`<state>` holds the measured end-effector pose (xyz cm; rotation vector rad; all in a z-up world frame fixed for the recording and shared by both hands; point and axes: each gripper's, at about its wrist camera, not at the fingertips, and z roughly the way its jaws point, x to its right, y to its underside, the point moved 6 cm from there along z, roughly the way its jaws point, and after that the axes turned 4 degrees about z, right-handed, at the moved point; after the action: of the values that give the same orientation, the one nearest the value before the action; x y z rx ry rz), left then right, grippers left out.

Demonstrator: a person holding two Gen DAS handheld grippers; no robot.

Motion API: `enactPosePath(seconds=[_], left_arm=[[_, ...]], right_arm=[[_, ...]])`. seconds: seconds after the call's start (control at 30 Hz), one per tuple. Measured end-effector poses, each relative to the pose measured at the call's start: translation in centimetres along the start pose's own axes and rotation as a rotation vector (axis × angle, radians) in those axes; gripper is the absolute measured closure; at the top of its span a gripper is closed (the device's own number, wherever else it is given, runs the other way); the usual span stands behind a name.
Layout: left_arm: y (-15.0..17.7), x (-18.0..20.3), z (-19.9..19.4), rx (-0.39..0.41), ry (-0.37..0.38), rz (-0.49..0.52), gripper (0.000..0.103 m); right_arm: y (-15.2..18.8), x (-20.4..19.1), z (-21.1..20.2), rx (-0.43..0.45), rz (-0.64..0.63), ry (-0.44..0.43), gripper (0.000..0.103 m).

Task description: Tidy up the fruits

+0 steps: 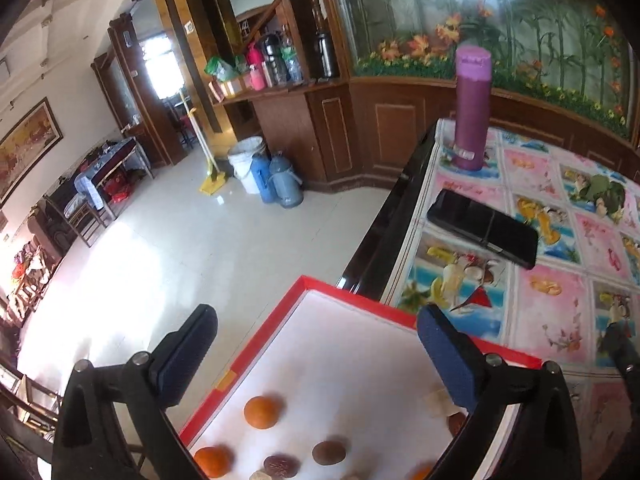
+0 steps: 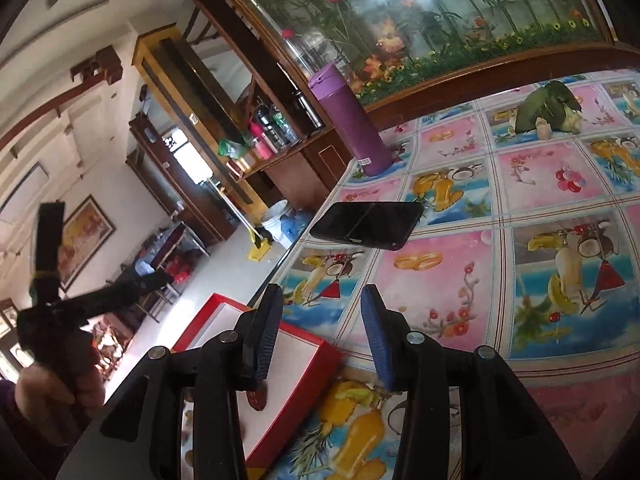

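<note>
A red-rimmed white box [image 1: 344,364] sits at the table's near left corner. It holds two oranges [image 1: 262,412], [image 1: 212,462] and several brown round fruits [image 1: 329,452]. My left gripper [image 1: 316,354] is open and empty above the box. In the right wrist view the box [image 2: 296,360] lies under my left finger, with a brown fruit [image 2: 256,398] partly hidden behind it. My right gripper [image 2: 320,336] is open and empty above the box's right edge. The other hand-held gripper [image 2: 60,312] shows at the left.
A black phone [image 1: 484,226] [image 2: 368,226] lies on the fruit-print tablecloth [image 2: 520,208]. A purple bottle [image 1: 472,108] [image 2: 350,120] stands near the far left table corner. A leaf-wrapped bundle [image 2: 546,108] lies far back. The floor drops off left of the table.
</note>
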<state>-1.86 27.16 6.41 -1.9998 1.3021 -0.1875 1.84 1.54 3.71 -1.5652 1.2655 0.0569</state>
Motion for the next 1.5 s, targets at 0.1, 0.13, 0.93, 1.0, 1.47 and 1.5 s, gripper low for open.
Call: enactPosePath(seconds=[0.1,0.13,0.93,1.0,1.47,1.5], left_arm=[[1.5,0.0,1.8,-0.092,-0.019,-0.008,0.002],[1.6,-0.1,2.2,-0.106,-0.031,-0.018,0.002],[11.1,-4.5,-15.6,0.325,0.071,-0.164,0.0],[12.6,-6.1,-17.3,0.318,0.033,-0.164,0.0],[18.5,-11.1,-21.7,0.317,-0.025,-0.185,0.0],[18.6,-11.2,-21.9,0.315,-0.019,-0.181,0.0]], right_arm=[[0.2,0.3,0.2,-0.013,0.035,-0.03,0.063],[0.2,0.0,0.1,-0.011,0.027,-0.037,0.063],[4.5,-7.8,-8.9,0.143,-0.238,0.087,0.047],[6.6,-9.3,-11.2,0.104,-0.214,0.053,0.047],[11.9,-16.2,-19.8,0.162,-0.317,0.1,0.03],[12.1,-16.6,-20.1,0.174,-0.319,0.102,0.025]])
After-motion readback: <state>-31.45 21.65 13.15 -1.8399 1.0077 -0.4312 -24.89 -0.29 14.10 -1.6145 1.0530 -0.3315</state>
